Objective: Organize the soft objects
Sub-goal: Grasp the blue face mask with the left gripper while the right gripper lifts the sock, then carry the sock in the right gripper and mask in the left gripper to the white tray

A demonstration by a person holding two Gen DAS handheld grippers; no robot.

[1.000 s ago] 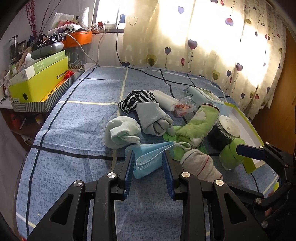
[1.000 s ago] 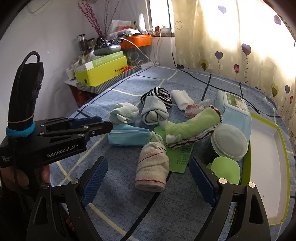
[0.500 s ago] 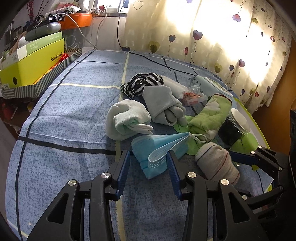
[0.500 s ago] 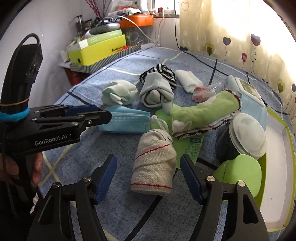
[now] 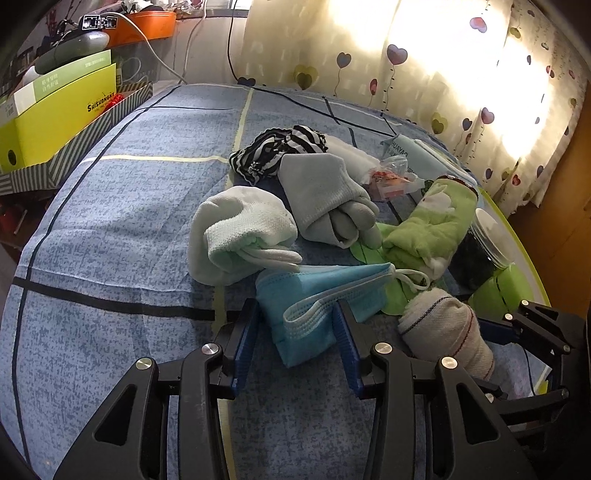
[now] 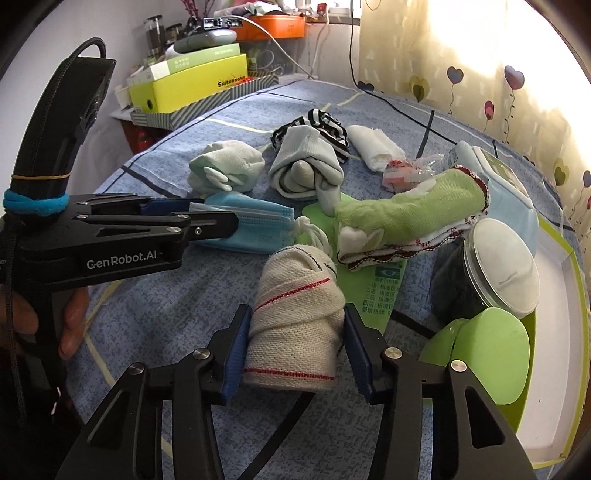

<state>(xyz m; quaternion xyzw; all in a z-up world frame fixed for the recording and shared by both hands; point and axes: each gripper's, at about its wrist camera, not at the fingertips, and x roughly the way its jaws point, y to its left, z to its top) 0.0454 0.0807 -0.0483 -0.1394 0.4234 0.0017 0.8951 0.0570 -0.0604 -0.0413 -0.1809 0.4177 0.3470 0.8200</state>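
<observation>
On a blue bed (image 5: 110, 229), a blue face mask (image 5: 314, 295) is bracketed by the left gripper (image 5: 295, 321), pads apart. A rolled cream sock (image 6: 295, 325) is straddled by the right gripper (image 6: 297, 343) — pads touching its sides, seemingly for lifting toward the right-hand tray (image 6: 554, 369).

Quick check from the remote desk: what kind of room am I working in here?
Most likely a bedroom at home. The soft items lie on a blue checked bedsheet, heart-print curtains cover a bright window, and a cluttered side shelf holds a yellow box and an orange tray.
</observation>
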